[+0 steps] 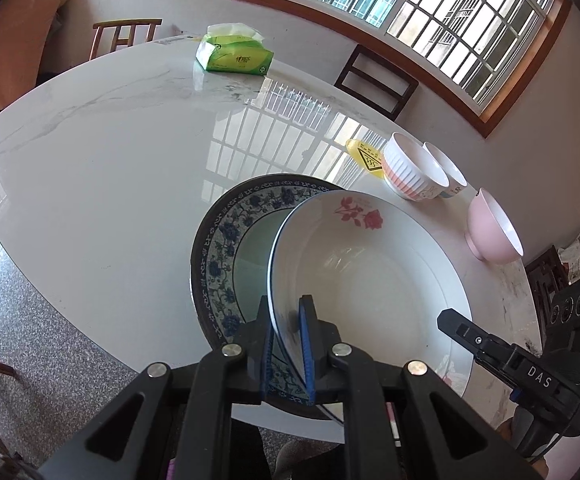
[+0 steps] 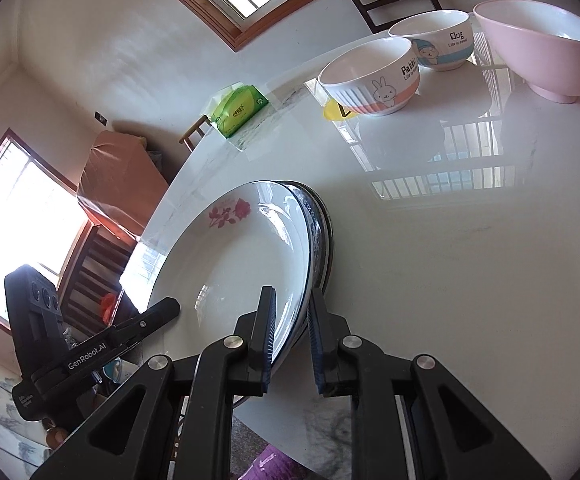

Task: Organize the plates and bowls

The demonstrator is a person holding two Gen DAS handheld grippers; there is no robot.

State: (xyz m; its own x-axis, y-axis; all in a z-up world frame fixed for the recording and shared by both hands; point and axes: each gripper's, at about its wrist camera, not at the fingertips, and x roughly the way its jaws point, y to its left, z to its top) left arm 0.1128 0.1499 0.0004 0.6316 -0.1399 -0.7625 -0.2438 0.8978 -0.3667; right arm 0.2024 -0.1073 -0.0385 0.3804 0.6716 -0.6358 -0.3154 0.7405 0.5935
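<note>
Rose plate (image 1: 369, 280): stiff, glossy, breakable; left tool (image 1: 288, 344) clamps its near rim, right tool (image 2: 291, 340) straddles it, unclosed.

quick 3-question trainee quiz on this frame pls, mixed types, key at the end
1. True or false: the white rose plate lies flat and centred on the blue-patterned plate.
2. How many bowls stand on the marble table?
3. Which gripper's pads straddle the rose plate's rim with a gap on one side? A) left gripper B) right gripper

Key:
1. False: it is tilted and offset, held at the rim.
2. Three: rabbit bowl, dog bowl, pink bowl.
3. B.
</note>
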